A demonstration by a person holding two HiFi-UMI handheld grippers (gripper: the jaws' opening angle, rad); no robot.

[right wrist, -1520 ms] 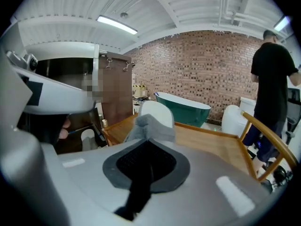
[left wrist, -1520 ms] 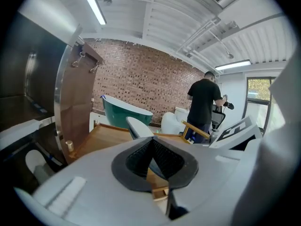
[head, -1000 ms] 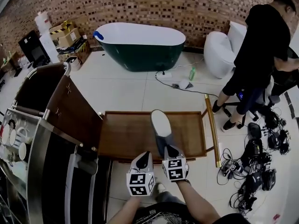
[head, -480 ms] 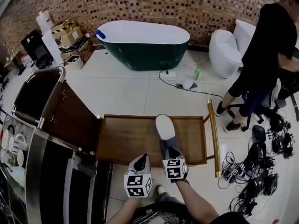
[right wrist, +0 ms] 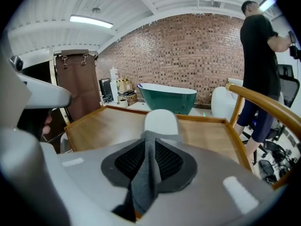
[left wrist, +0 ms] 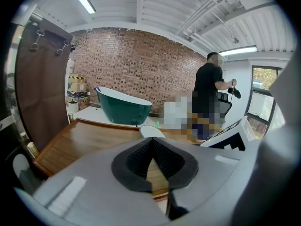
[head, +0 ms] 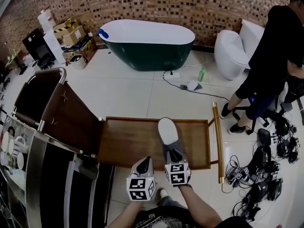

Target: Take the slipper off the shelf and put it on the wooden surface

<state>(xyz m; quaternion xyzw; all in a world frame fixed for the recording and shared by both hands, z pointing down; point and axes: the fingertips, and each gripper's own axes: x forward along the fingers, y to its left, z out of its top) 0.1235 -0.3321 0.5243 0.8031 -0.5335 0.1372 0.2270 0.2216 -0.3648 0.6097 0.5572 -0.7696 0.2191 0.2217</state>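
Observation:
A slipper (head: 167,129) with a white sole and grey upper lies lengthwise on the wooden surface (head: 128,139), toe pointing away from me. My right gripper (head: 174,152) is at its near end. In the right gripper view the grey upper runs between the pads of the right gripper (right wrist: 149,142), which are opening while the fabric stays pinched; the slipper's toe (right wrist: 161,121) rests on the wood (right wrist: 113,124). Just left of it, the left gripper (head: 145,161) hovers over the tray's near edge. The left gripper (left wrist: 151,142) is shut and empty, with the slipper (left wrist: 151,131) just beyond its tips.
A brass rail (head: 217,141) runs along the wooden tray's right side. A dark brown door (head: 66,113) and shelf unit stand to the left. A green bathtub (head: 145,44), a white toilet (head: 228,53), a person in black (head: 270,51) and tangled cables (head: 261,175) surround the tray.
The right gripper has brought the slipper down a little so it lies flatter on the wood. The left gripper has barely moved.

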